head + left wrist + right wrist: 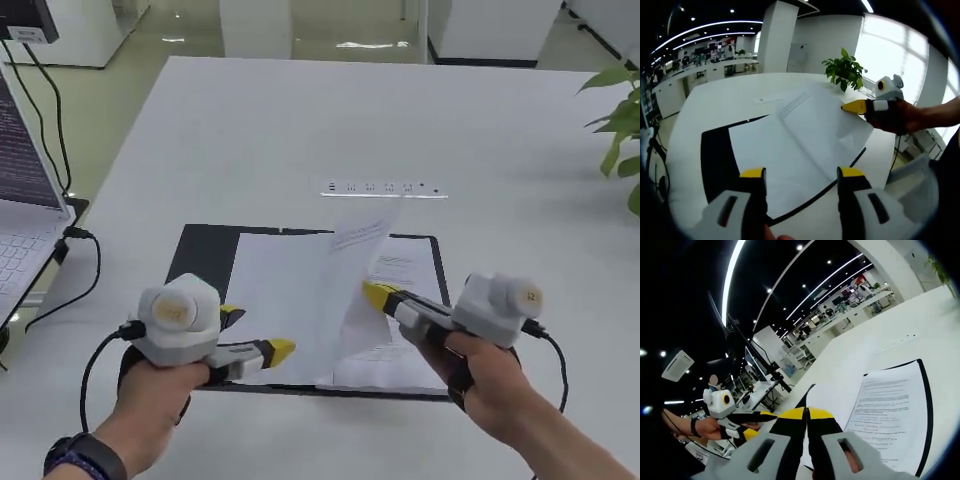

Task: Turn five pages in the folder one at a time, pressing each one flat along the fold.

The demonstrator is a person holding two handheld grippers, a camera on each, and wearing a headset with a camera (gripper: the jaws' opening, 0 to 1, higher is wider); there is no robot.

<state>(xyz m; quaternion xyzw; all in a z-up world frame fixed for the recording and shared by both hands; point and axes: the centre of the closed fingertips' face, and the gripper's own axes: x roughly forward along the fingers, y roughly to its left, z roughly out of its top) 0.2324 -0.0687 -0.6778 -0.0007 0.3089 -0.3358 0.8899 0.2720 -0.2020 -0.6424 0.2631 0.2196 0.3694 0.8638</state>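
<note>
Folder [205, 255] | right tongs [374, 292] pinch lifted page [325, 290] | left tongs [258, 332] gaping

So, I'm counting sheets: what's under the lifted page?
A printed page lies flat on the folder under the lifted page. Its left part, toward the fold, is covered, and whether more sheets lie beneath cannot be seen.

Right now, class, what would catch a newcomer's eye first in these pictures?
A white page stands half-turned above the open black folder in the middle of the white table, its edge pinched in the right tongs. The left tongs hover open over the folder's near left edge.
</note>
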